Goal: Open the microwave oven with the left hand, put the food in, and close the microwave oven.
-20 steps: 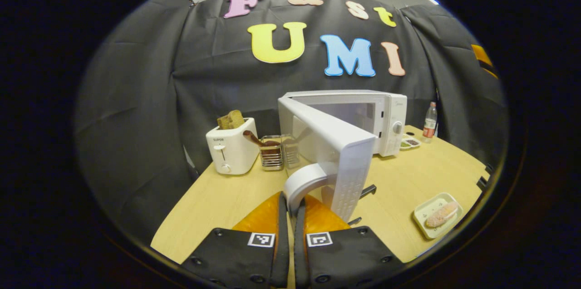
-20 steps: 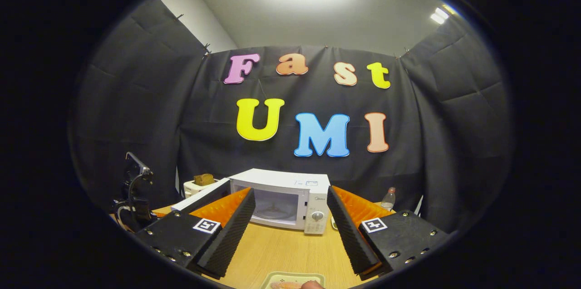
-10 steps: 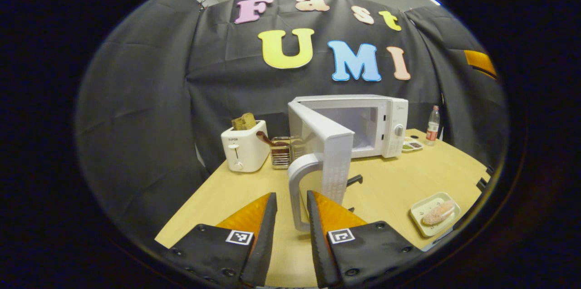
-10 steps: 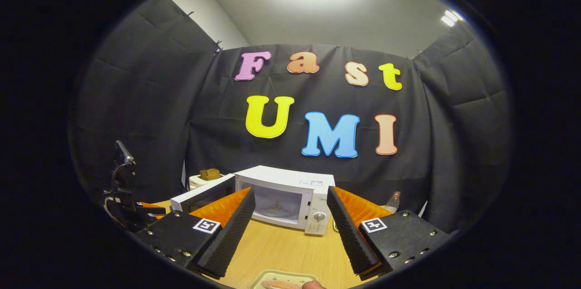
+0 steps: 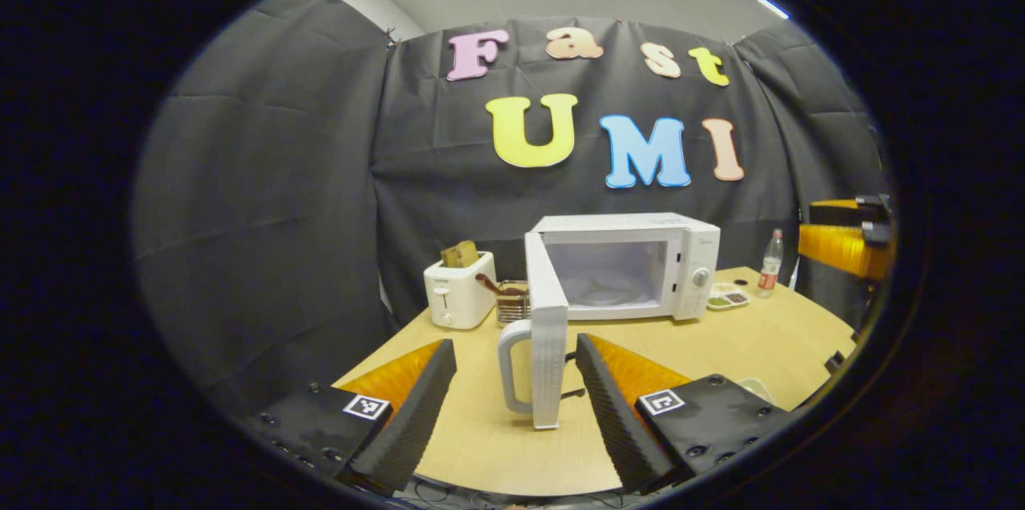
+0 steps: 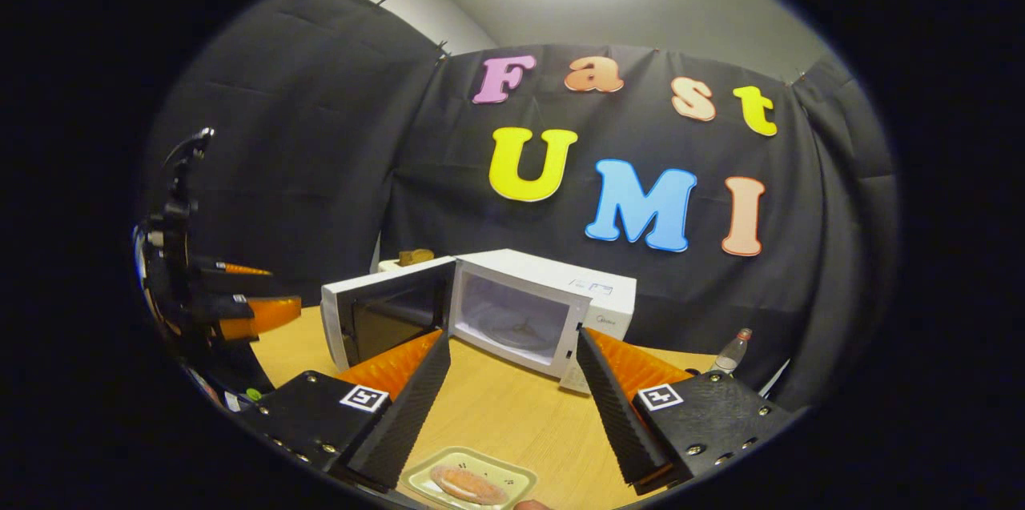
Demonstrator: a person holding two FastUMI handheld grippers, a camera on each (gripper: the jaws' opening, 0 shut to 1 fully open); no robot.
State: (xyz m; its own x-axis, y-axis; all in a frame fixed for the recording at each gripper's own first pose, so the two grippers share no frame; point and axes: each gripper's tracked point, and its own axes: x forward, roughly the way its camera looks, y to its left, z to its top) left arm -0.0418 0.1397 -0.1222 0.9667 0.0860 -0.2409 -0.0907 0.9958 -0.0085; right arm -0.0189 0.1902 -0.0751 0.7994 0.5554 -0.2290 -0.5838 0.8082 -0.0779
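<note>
Microwave oven (image 5: 633,266) standing toward the back edge of the wooden table (image 5: 745,334), door (image 5: 546,334) swung fully out toward the front, seen edge-on in the left gripper view with its curved handle (image 5: 509,366) on the left side. Cavity lit and bare, turntable visible inside.

Left gripper (image 5: 512,406) wide open, holding nothing; door and handle framed between the 2 fingers but apart from both. Seen also at the left edge of the right gripper view (image 6: 240,310), raised above the table's left side.

Right gripper (image 6: 512,406) wide open too, nothing between the fingers, pointed at the oven's open front (image 6: 520,318) and the dark inner face of the door (image 6: 388,318). Glimpsed at the right edge of the left gripper view (image 5: 841,242), above the table's right side.

Food (image 6: 464,483), a pinkish oblong piece, lying on a pale tray (image 6: 512,478) near the table's front edge, just below the right gripper's fingers and not touched by them.

Toaster (image 5: 458,298) with bread in its slot at the back-left corner, wire rack (image 5: 512,303) beside it, small dish (image 5: 727,299) and bottle (image 5: 770,262) to the right of the oven near the back edge
</note>
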